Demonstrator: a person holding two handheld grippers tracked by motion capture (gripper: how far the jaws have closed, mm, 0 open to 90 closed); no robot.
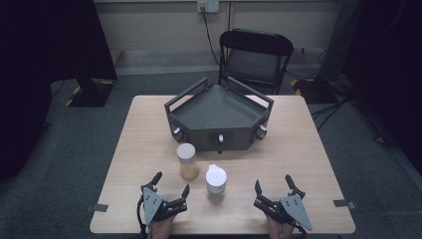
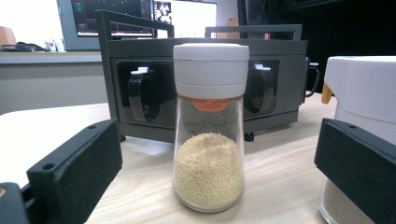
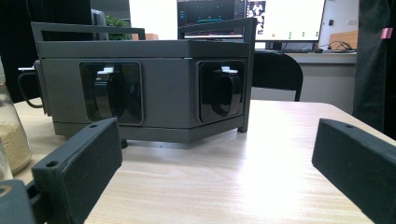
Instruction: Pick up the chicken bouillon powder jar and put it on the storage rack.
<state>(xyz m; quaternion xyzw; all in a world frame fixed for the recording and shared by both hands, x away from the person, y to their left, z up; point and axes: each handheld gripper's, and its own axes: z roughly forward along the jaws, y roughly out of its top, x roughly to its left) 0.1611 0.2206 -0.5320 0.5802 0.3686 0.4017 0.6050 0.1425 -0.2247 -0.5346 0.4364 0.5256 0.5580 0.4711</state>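
Two glass shakers stand on the wooden table (image 1: 298,149) near its front. One with a pale cap and tan granules (image 1: 187,160) is the farther; in the left gripper view this shaker (image 2: 208,140) stands upright straight ahead between the jaws, untouched. The white-capped shaker (image 1: 216,180) stands beside it, to the right (image 2: 359,93). My left gripper (image 1: 171,183) rests open at the front left, just short of the shakers. My right gripper (image 1: 273,182) rests open at the front right, with nothing between its jaws.
A grey angular tray with raised rails (image 1: 219,112) sits at the table's back middle, with black handles on its front faces (image 3: 107,93). A black chair (image 1: 256,55) stands behind the table. Bare wood lies ahead of the right gripper (image 3: 224,177).
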